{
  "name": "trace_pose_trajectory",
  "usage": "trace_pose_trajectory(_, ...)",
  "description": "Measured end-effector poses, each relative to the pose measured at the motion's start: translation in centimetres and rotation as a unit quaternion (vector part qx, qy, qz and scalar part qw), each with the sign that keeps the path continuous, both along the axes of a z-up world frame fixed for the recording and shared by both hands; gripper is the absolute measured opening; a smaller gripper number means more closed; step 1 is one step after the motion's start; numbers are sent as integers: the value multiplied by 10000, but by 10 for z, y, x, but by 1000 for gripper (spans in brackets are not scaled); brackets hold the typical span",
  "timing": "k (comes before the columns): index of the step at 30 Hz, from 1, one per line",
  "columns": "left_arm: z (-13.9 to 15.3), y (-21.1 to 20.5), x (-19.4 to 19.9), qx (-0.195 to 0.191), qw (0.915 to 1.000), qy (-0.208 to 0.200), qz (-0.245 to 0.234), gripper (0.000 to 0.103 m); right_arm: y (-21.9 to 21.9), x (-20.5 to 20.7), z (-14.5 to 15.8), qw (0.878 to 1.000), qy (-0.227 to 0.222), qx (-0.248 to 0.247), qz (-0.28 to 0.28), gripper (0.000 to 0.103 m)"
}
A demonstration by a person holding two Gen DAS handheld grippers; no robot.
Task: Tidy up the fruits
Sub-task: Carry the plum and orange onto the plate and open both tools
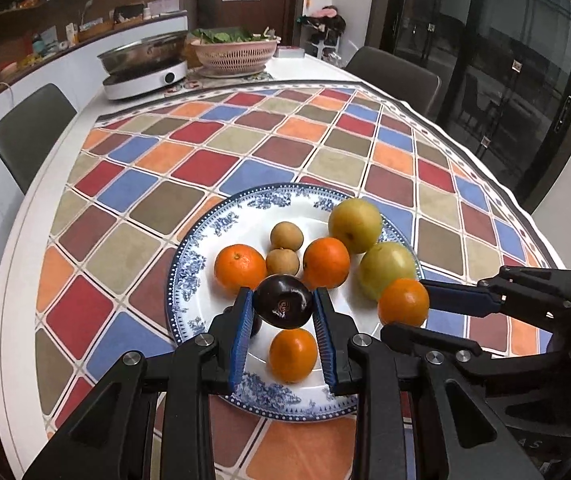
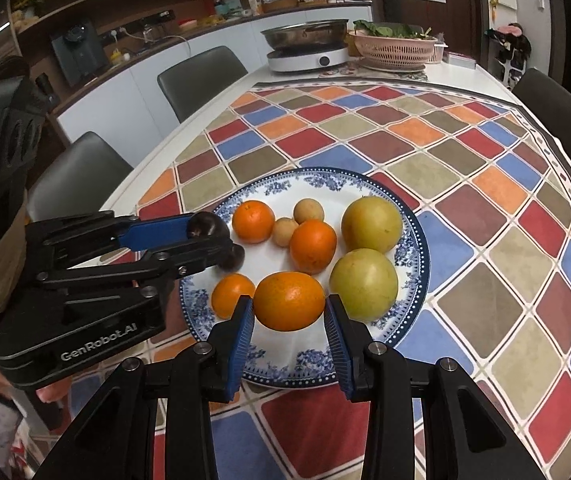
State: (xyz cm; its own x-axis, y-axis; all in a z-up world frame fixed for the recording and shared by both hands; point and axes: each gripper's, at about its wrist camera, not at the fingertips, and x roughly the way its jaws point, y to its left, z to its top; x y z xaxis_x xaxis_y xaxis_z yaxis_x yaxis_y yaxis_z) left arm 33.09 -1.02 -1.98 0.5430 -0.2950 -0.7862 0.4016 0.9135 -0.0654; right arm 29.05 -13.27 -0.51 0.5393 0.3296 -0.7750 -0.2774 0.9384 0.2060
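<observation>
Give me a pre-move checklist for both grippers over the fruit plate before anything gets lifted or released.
1. Left gripper around the dark plum: ok, pads flank it; firm contact cannot tell.
2. Right gripper around the front orange: ok; squeeze cannot tell.
3. Second dark fruit beneath the left fingers: not ok, close under them.
4. Small orange beside the right gripper's left finger: not ok, nearly touching.
5. Plate flat on the tablecloth: ok.
</observation>
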Motion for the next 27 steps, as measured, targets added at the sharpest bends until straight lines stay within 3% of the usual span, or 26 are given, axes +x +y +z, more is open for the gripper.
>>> trace_pose_trajectory(9, 1, 3, -3, -39, 9999, -9, 108, 37, -4, 6, -1, 10000, 3, 16, -44, 38)
trace_pose_trajectory(13, 10, 6, -12, 111, 9993, -137, 328, 37, -5, 0, 4, 9999, -109, -88, -86, 45)
trace_pose_trajectory(20, 33, 13, -51, 144, 9970, -437, 618, 43, -12, -24, 21, 9991, -358, -156, -136, 46)
trace_pose_trajectory(22, 41, 15, -65, 135, 9956, -527, 764, 48, -15, -35, 29, 9986, -470, -178, -173, 53)
trace_pose_trajectory(27, 59, 17, -97, 173, 9923, -691, 1013, 56, -20, -64, 51, 9957, -827, -289, -294, 59)
